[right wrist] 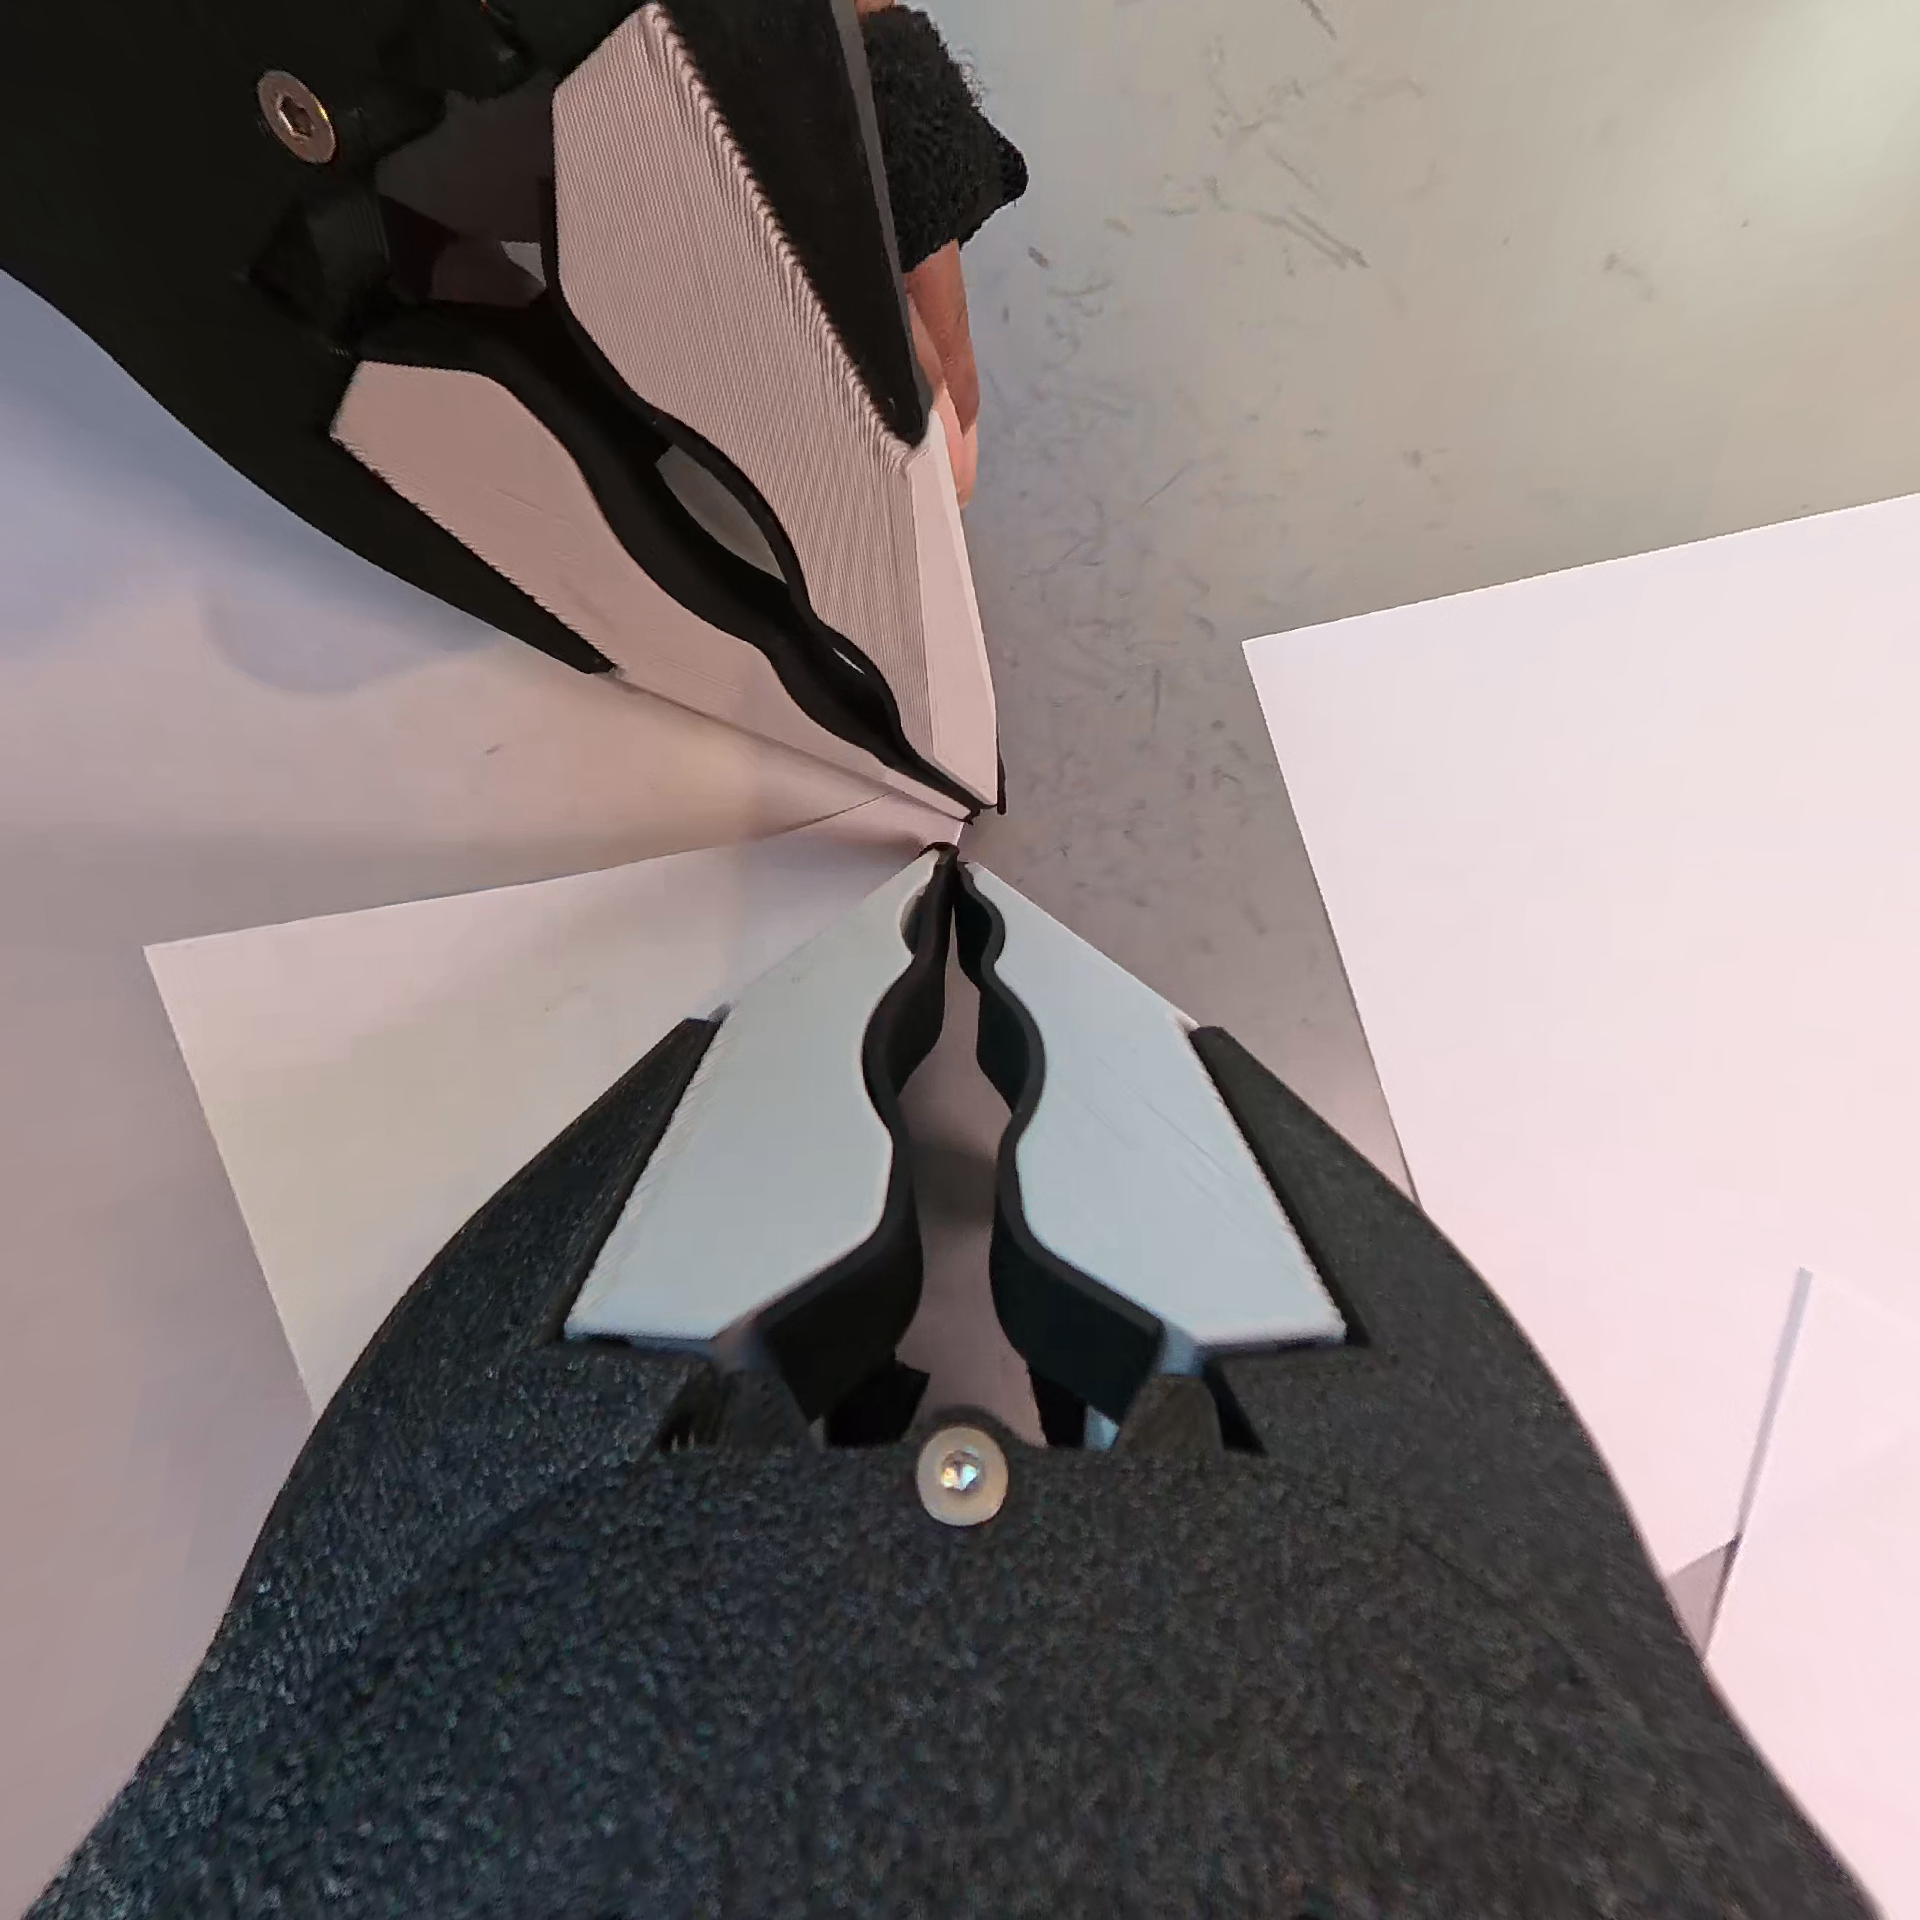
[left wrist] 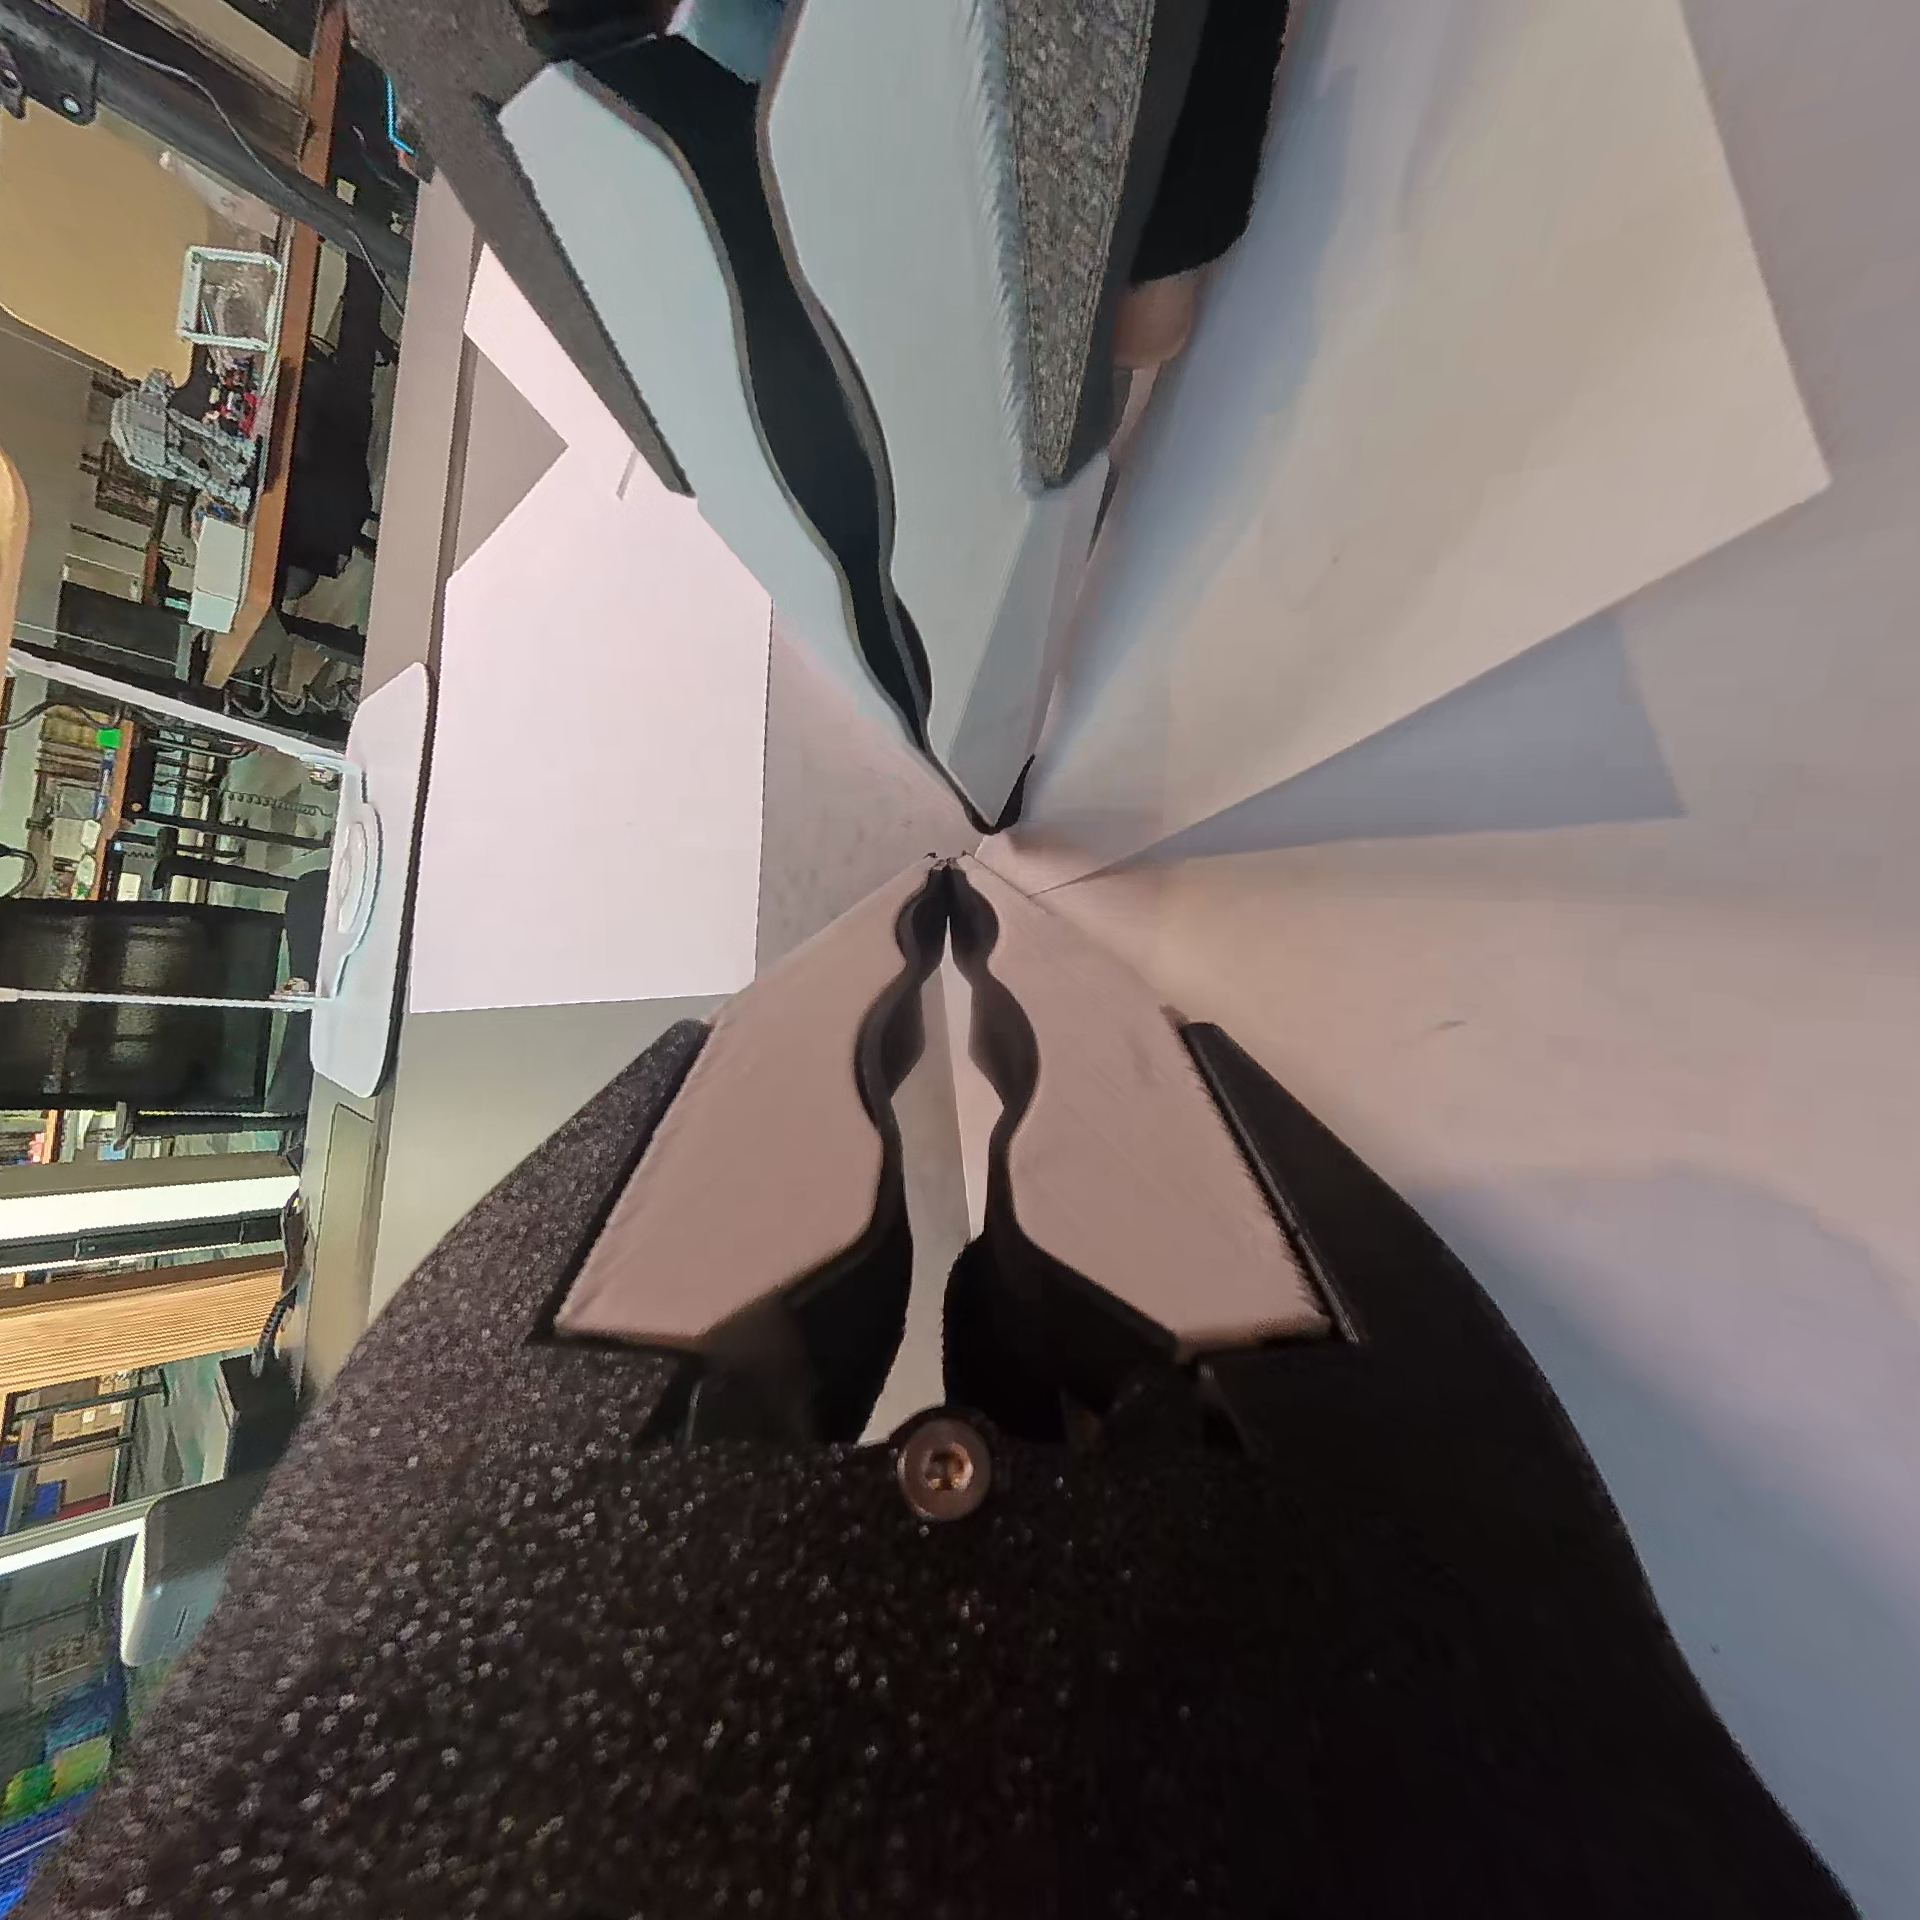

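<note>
I can't tell whether either tip actually bites paper: my left gripper [left wrist: 948, 871] and right gripper [right wrist: 943, 860] both have fingers pressed together at the tips, meeting point to point over a white sheet [right wrist: 468, 997] lifted off the grey table [right wrist: 1247, 312]. Another white sheet [right wrist: 1610, 883] lies flat to the right. A gloved hand [right wrist: 951, 208] shows behind the left gripper, half hidden.

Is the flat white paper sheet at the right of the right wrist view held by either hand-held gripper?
No: that flat white paper sheet lies alone on the scratched grey table, away from both tips.
</note>
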